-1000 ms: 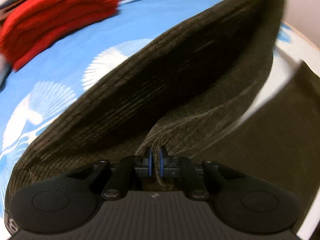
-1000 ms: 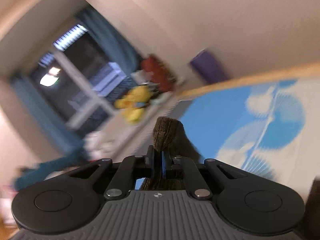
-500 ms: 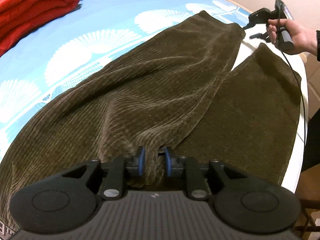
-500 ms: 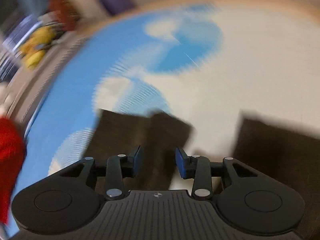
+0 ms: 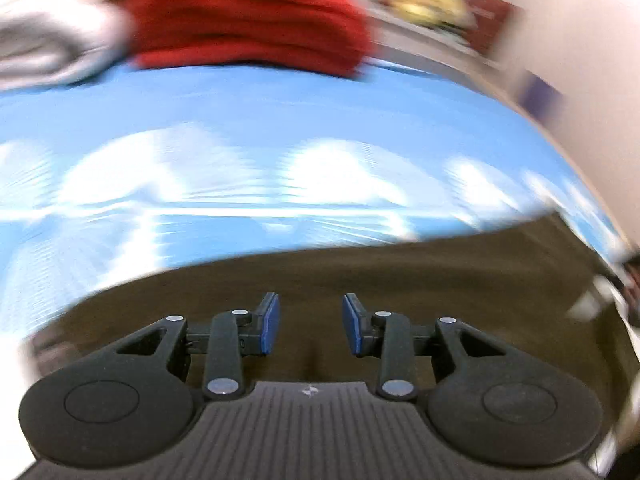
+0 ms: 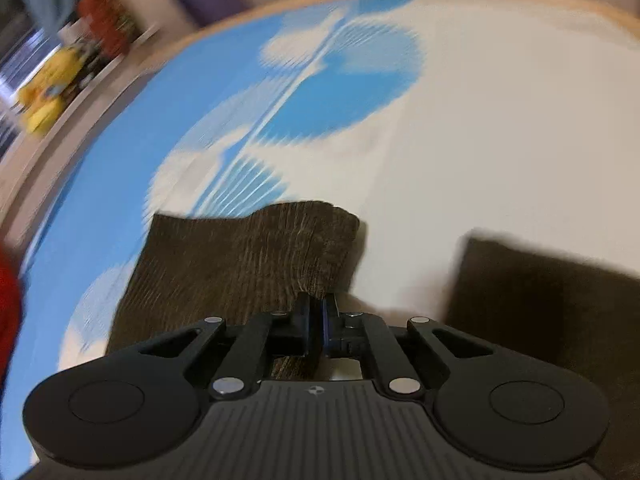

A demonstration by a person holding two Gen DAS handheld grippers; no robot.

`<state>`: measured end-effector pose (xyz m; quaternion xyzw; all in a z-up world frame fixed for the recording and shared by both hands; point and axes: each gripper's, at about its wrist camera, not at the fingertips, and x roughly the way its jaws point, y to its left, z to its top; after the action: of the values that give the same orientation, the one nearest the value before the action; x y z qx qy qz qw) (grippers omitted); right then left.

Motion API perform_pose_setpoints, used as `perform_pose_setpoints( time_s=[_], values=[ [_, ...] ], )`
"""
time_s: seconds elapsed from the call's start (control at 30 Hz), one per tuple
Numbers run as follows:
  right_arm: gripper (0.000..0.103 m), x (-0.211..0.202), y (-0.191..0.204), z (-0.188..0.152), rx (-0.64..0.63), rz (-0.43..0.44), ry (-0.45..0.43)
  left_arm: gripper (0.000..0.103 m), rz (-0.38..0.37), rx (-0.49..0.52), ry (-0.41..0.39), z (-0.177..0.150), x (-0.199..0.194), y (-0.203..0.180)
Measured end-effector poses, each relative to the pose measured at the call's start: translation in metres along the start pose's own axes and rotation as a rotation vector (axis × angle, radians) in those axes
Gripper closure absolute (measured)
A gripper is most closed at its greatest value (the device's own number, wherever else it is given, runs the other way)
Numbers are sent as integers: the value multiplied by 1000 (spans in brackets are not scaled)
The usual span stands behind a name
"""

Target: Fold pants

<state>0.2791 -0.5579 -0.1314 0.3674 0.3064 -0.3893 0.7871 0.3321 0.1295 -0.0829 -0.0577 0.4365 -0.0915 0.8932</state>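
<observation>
Left gripper (image 5: 308, 324) hangs low over the brown pants (image 5: 400, 276) on the blue-and-white cloth (image 5: 240, 120), jaws spread wide, nothing in them. Right gripper (image 6: 316, 320) points along a pant leg, pinched tight on its edge.

Left wrist view: pants (image 5: 360, 276) lay on the tablecloth (image 5: 240, 112) across the near edge, under the left gripper (image 5: 308, 326). A folded garment (image 5: 248, 16) sat far, another cloth pile (image 5: 48, 28) to its left.

Right wrist view: one pant leg (image 6: 240, 264) lay near left, second leg (image 6: 560, 304) near right, apart. Right gripper (image 6: 316, 316) sat at the left leg's right edge. A toy (image 6: 48, 92) sat far left, off the table.
</observation>
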Motion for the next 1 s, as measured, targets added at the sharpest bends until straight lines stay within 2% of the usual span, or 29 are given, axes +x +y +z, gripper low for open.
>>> perform_pose_setpoints(
  time_s=[0.07, 0.1, 0.13, 0.17, 0.2, 0.23, 0.3, 0.37, 0.4, 0.43, 0.5, 0.57, 0.63, 0.73, 0.9, 0.97, 1.0],
  values=[
    [95, 4, -4, 3, -3, -83, -17, 61, 136, -75, 1, 2, -2, 25],
    [89, 6, -5, 3, -11, -120, -9, 58, 195, -111, 11, 2, -2, 36],
    [81, 5, -3, 3, -18, -158, -14, 50, 248, -150, 22, 3, -2, 50],
    [81, 1, 2, 2, -27, -190, -42, 42, 298, -189, 34, 2, -4, 65],
    [81, -6, 8, 1, -46, -215, -80, 41, 355, -230, 52, -1, -4, 80],
    [80, -14, 18, -1, -78, -222, -121, 40, 396, -264, 69, -1, -5, 94],
    [78, -28, 42, -7, -145, -180, -187, 35, 456, -322, 95, -8, -9, 121],
    [70, -37, 70, -17, -199, -66, -199, 28, 464, -377, 113, -15, -7, 138],
    [62, -37, 86, -24, -232, 4, -180, 27, 455, -394, 126, -17, -5, 144],
    [58, -34, 104, -33, -277, 81, -135, 25, 446, -400, 141, -19, -3, 148],
    [58, -19, 138, -52, -353, 204, -28, 25, 438, -388, 156, -24, 2, 149],
    [58, 1, 168, -71, -389, 244, 81, 24, 432, -368, 156, -27, 5, 147],
    [58, 26, 190, -86, -382, 234, 173, 24, 414, -355, 156, -29, 7, 147],
    [57, 55, 205, -100, -330, 130, 227, 24, 390, -354, 160, -31, 9, 151],
    [58, 61, 230, -111, -395, 24, 129, 17, 382, -332, 160, -32, 20, 159],
    [59, 59, 233, -116, -412, -13, 106, 20, 361, -326, 152, -31, 23, 161],
    [65, 62, 236, -116, -425, -33, 93, 25, 343, -322, 147, -30, 24, 161]
  ],
)
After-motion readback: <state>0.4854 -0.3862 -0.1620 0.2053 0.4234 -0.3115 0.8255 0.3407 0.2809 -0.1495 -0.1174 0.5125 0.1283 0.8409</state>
